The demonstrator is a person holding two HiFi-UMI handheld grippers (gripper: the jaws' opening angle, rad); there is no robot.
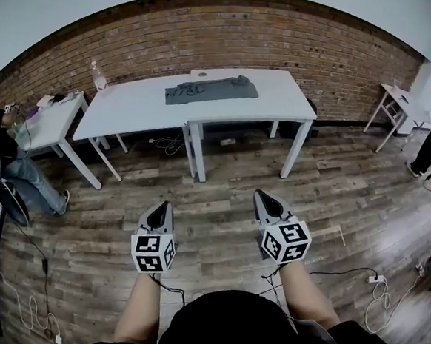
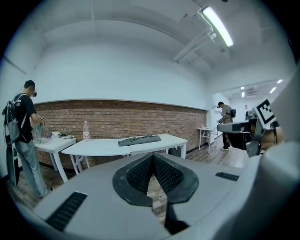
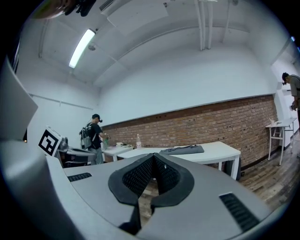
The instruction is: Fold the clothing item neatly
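Closest in, the left gripper (image 1: 165, 204) and the right gripper (image 1: 260, 195) hang side by side over the wooden floor (image 1: 218, 227), each with its jaws pressed together on nothing. Far ahead, the dark grey clothing item (image 1: 211, 90) lies spread out on the white table (image 1: 131, 109), toward its far edge by the brick wall (image 1: 233, 39), well out of reach.

It looks like soft, light cloth: limp, likely to sag and slide on the smooth top. Corners and hem edges seem the best places to pinch.

Bare tabletop on the near side leaves room for folding. A bottle (image 1: 99, 77) stands at the far left corner. Cables (image 1: 381, 288) trail on the floor to the right, and a person (image 1: 5, 151) stands at the left by a smaller table (image 1: 52, 121).
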